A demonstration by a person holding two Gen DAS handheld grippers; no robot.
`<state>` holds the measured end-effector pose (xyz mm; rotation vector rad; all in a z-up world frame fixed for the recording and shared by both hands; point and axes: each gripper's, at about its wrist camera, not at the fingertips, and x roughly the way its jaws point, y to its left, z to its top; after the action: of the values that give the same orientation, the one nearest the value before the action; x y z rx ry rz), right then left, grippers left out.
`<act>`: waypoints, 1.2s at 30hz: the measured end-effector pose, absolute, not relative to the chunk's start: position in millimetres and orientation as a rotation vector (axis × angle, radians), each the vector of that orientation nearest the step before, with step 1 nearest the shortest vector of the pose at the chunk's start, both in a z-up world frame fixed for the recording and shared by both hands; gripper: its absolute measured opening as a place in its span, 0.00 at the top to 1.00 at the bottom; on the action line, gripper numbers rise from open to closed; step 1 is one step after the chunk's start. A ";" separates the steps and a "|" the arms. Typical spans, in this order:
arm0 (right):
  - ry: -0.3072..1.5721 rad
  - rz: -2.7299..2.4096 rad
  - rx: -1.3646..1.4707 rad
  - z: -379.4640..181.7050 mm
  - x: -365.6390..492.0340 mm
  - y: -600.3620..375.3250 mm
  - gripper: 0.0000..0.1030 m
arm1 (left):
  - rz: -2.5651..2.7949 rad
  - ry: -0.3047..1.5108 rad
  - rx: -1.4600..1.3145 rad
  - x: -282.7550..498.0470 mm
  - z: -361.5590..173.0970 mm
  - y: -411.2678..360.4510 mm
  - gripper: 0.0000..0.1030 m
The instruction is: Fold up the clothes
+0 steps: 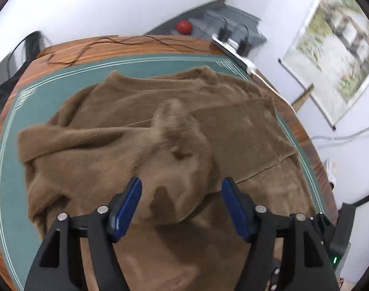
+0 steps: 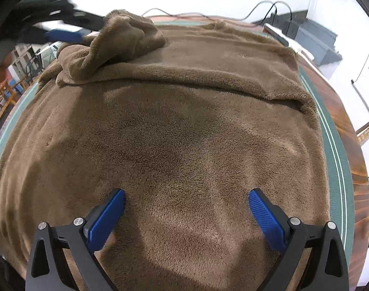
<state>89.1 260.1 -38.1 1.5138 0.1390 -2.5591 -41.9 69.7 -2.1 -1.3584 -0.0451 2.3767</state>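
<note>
Brown fleece garment [image 2: 184, 133] lay spread across the desk [image 1: 140, 44], sleeve [image 1: 179, 131] bunched; both grippers' jaws gaped empty. A shallow pinch risked lifting only pile.

The right gripper [image 2: 186, 200] hangs over brown fleece [image 2: 184, 133], jaws wide apart — nothing between them. At top left the left gripper [image 2: 63, 35], blurred, meets a bunched fold [image 2: 116, 41] — grip unclear. A green mat [image 2: 339, 169] edges the fleece.
</note>
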 end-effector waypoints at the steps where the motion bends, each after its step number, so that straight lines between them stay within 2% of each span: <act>1: 0.108 -2.553 1.500 -33.8 86.8 261.1 0.01 | 2.397 -0.064 -1.354 -38.1 -0.5 58.8 0.24; 4: 0.044 -2.544 1.447 -18.1 74.6 260.3 0.01 | 2.473 -0.093 -1.384 -34.0 -3.2 24.8 0.23; 13: 0.070 -2.531 1.171 51.8 -12.1 208.5 0.01 | 2.636 -0.296 -1.520 -42.5 -30.2 -55.5 0.24; 17: 0.178 -2.418 1.202 44.2 -56.2 167.2 0.01 | 2.676 -0.341 -1.566 -50.6 -41.3 -72.2 0.24; 21: 0.202 -2.464 1.324 21.0 -87.8 174.2 0.01 | 2.679 -0.317 -1.604 -60.3 -52.4 -71.6 0.24; 24: 0.111 -2.642 1.433 11.7 -92.8 226.7 0.01 | 2.674 -0.322 -1.628 -65.7 -58.4 -76.1 0.24; 29: 0.024 -2.784 1.572 5.2 -53.0 314.9 0.01 | 2.677 -0.382 -1.635 -73.2 -58.3 -93.6 0.24; 36: -0.204 -2.650 1.352 21.4 -45.2 318.2 0.01 | 2.755 -0.362 -1.605 -94.9 -39.8 -113.9 0.24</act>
<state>-45.2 318.2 21.4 1.3521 -0.2038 -2.6499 -94.9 -113.9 -39.8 -1.6049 -0.3624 2.7552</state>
